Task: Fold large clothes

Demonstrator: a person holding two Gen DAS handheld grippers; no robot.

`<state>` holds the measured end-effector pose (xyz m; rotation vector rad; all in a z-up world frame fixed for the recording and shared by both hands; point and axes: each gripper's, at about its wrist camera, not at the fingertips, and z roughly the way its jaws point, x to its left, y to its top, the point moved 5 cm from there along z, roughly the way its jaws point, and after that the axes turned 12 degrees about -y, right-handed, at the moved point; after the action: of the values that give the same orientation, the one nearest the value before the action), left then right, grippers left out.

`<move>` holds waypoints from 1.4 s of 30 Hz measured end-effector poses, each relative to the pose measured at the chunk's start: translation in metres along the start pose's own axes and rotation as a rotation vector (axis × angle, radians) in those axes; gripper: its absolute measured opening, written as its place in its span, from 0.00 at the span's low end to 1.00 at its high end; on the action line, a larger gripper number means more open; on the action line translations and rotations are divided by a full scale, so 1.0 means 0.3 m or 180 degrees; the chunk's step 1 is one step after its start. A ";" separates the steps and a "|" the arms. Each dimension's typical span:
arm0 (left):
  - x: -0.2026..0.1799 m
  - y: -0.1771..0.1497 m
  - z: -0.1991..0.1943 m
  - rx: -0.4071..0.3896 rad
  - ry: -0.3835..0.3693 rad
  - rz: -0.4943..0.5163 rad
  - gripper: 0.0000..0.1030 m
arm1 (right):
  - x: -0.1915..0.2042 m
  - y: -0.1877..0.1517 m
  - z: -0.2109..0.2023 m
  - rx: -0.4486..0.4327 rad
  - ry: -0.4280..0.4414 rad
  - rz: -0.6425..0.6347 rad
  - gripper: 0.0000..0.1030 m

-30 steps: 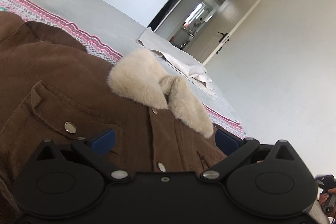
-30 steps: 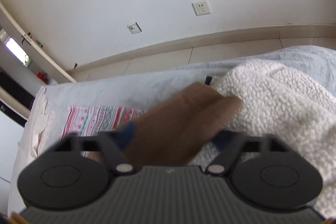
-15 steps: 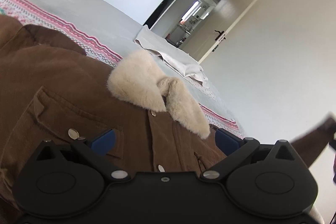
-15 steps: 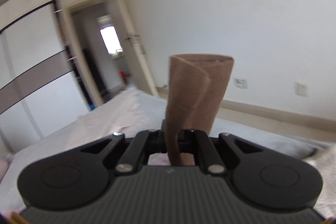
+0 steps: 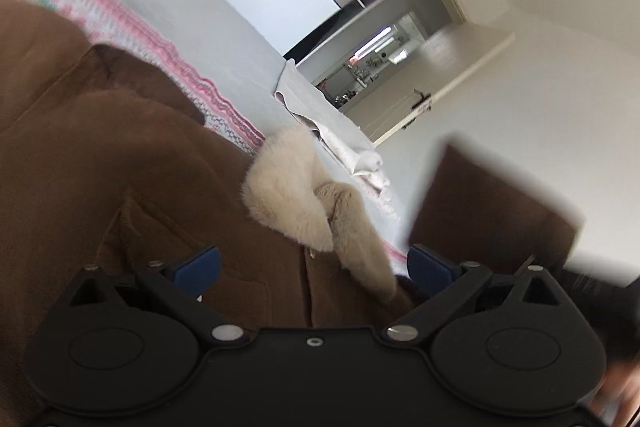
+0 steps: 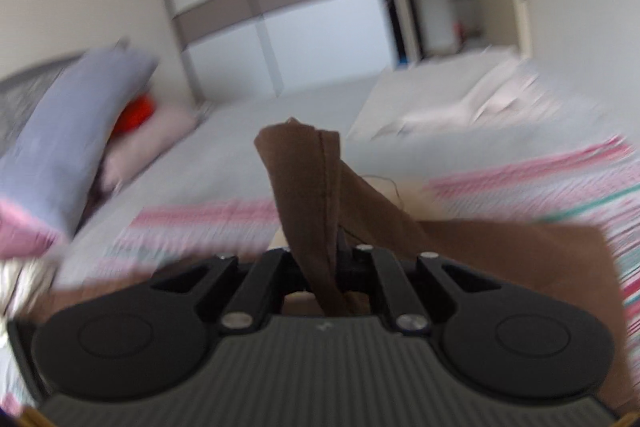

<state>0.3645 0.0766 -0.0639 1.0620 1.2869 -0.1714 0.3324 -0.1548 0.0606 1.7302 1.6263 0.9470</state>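
Landmark = coat (image 5: 140,167), brown corduroy, spread front-up on the bed (image 5: 208,15).

Left wrist view, left to right:
- Striped blanket (image 5: 132,27), pink/white, under the coat, showing along its far edge.
- Left claw (image 5: 314,265) hangs low over the coat front, blue fingers (image 5: 198,263) wide apart, nothing between them. Placket seam and chest pocket sit between the tips.
- Cream fur collar (image 5: 296,203) at the coat's top, just beyond the claw.
- Crumpled white sheet (image 5: 340,143) past the collar, at the bed edge.
- Brown sleeve (image 5: 488,203) lifted in the air right of the collar, blurred, apart from the coat body in this view.
- Open door (image 5: 424,95) and white wall behind.

Right wrist view, left to right:
- Blue pillow (image 6: 80,131) at the bed head, pink pillow (image 6: 148,135) and something red beside it, far from the coat.
- Right claw (image 6: 334,263) clamped together on the sleeve (image 6: 308,195); the cuff stands up out of the claw, stitched seam facing camera.
- Rest of the coat (image 6: 520,255) trails down to the right, over the blanket (image 6: 540,179).
- Wardrobe (image 6: 280,7) with sliding doors behind the bed (image 6: 224,147); sheet (image 6: 472,103) on the right.
- Heavy motion blur; fine detail can't be read.
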 end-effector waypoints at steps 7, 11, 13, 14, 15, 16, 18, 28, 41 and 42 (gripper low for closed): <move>0.043 -0.008 0.022 0.0209 -0.0250 -0.0397 0.83 | 0.009 -0.114 -0.009 0.0331 0.0400 -0.0024 0.59; 0.027 -0.047 0.059 0.0517 0.0025 -0.0198 0.74 | -0.158 -0.074 -0.059 0.0157 0.0188 0.0179 0.65; 0.024 -0.073 0.086 0.0636 0.0329 0.0028 0.66 | -0.247 -0.081 -0.084 0.0085 0.0038 0.0299 0.70; 0.023 -0.083 0.099 0.0664 0.0438 0.0121 0.64 | -0.287 -0.083 -0.092 0.0053 -0.0043 0.0353 0.72; 0.021 -0.091 0.112 0.0680 0.0523 0.0208 0.62 | -0.328 -0.085 -0.098 0.0024 -0.0132 0.0409 0.72; 0.019 -0.097 0.126 0.0669 0.0601 0.0315 0.57 | -0.371 -0.088 -0.108 -0.0005 -0.0230 0.0472 0.73; 0.007 -0.098 0.149 0.0588 0.0739 0.0530 0.36 | -0.452 -0.090 -0.116 -0.0067 -0.0441 0.0616 0.75; -0.132 -0.046 0.043 -0.0406 0.0573 0.1451 0.11 | -0.734 -0.069 -0.086 -0.0279 -0.1414 0.1024 0.83; -0.046 -0.064 0.102 -0.0124 0.0471 0.1042 0.09 | -0.794 -0.055 0.200 -0.0392 -0.1583 0.1021 0.10; -0.077 -0.057 0.100 -0.0176 0.0362 0.1107 0.10 | -0.803 -0.062 0.209 -0.0394 -0.1844 0.0970 0.10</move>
<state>0.3666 0.0356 -0.0569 1.2432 1.1796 0.1889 0.3709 -0.3889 -0.0172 1.9614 0.9353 0.5760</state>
